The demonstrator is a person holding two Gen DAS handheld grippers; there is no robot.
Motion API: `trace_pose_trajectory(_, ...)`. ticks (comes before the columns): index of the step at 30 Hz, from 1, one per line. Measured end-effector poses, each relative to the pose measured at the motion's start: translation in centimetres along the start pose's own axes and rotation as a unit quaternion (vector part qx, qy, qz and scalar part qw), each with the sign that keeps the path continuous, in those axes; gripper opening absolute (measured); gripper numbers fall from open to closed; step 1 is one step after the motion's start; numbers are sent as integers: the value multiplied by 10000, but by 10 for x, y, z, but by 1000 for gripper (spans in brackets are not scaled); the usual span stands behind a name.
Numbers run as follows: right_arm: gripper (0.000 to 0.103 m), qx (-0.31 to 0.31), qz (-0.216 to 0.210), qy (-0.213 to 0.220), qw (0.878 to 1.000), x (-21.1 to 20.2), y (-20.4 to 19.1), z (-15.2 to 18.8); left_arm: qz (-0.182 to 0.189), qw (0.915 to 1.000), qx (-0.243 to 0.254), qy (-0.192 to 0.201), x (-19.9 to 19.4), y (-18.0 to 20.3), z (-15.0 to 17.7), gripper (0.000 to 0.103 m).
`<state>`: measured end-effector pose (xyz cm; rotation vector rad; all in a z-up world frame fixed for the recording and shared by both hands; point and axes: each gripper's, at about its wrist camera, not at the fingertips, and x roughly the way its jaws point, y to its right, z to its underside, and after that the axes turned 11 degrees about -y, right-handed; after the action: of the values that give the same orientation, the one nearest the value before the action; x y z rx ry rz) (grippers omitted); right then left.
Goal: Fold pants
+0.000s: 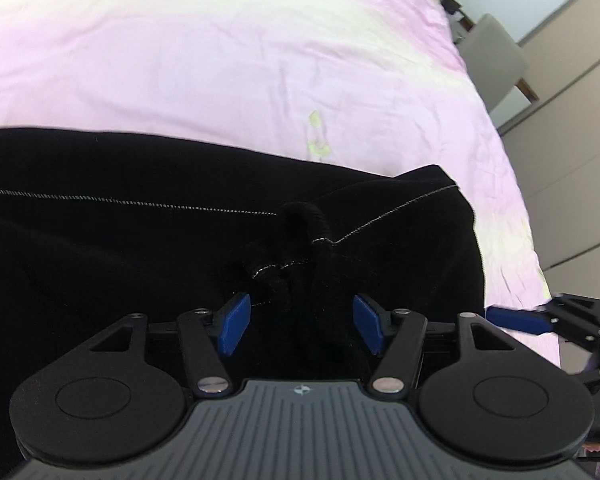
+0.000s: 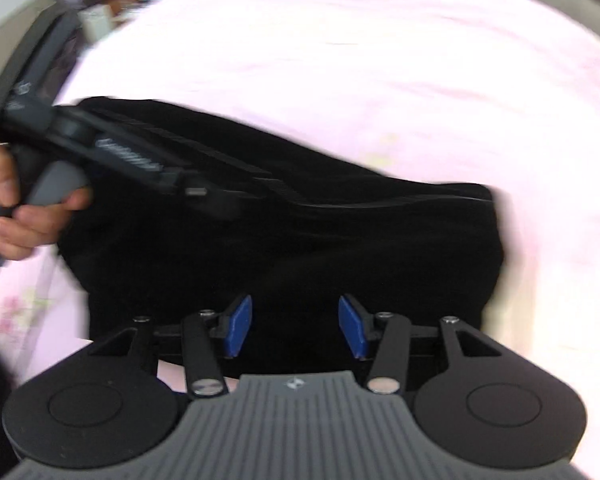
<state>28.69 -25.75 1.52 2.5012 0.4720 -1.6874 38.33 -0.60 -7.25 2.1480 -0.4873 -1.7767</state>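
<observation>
Black pants (image 1: pixel 140 248) lie in a folded bundle on the pink bed; they also show in the right wrist view (image 2: pixel 300 248). My left gripper (image 1: pixel 300 326) is open, its blue pads on either side of a bunched ridge of black fabric with a pale stitched seam. My right gripper (image 2: pixel 294 326) is open just above the near edge of the pants; the view is blurred. The right gripper's blue finger shows at the right edge of the left wrist view (image 1: pixel 516 320). The left gripper's body, held by a hand, shows over the pants in the right wrist view (image 2: pixel 132 160).
A pink bed sheet (image 1: pixel 220 60) spreads out beyond the pants, also in the right wrist view (image 2: pixel 380 60). The bed's right edge (image 1: pixel 520 208) drops to a beige floor. A grey chair (image 1: pixel 496 60) stands beside the bed at the upper right.
</observation>
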Motion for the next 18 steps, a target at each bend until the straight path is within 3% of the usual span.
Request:
trace_pose_trajectory(5,26,569,733,-18,9957,-4,61,19,-161,9995,-251,61,3,3,-1,69)
trace_pose_trajectory(6,26,669,774,-24,9948,-2,69,22,-249,9993,-270,86,6,5,-2,60)
trace_pose_trajectory(9,26,865,696,-53,9938,3,85,28,-490,9980,-217,323,0,13,2,32)
trace_pose_trajectory(14,19,734,518,11,9960,13,86,31,-370,9865,866,1343,-52,46,12,24)
trace_pose_trajectory(16,17,797,376,199,9959,15,84,26,-328,9845,972,1425,-66,49,10,24)
trace_pose_trajectory(18,17,918,183,367,9949,16,83,26,-565,9859,939,1267,-61,42,5,24)
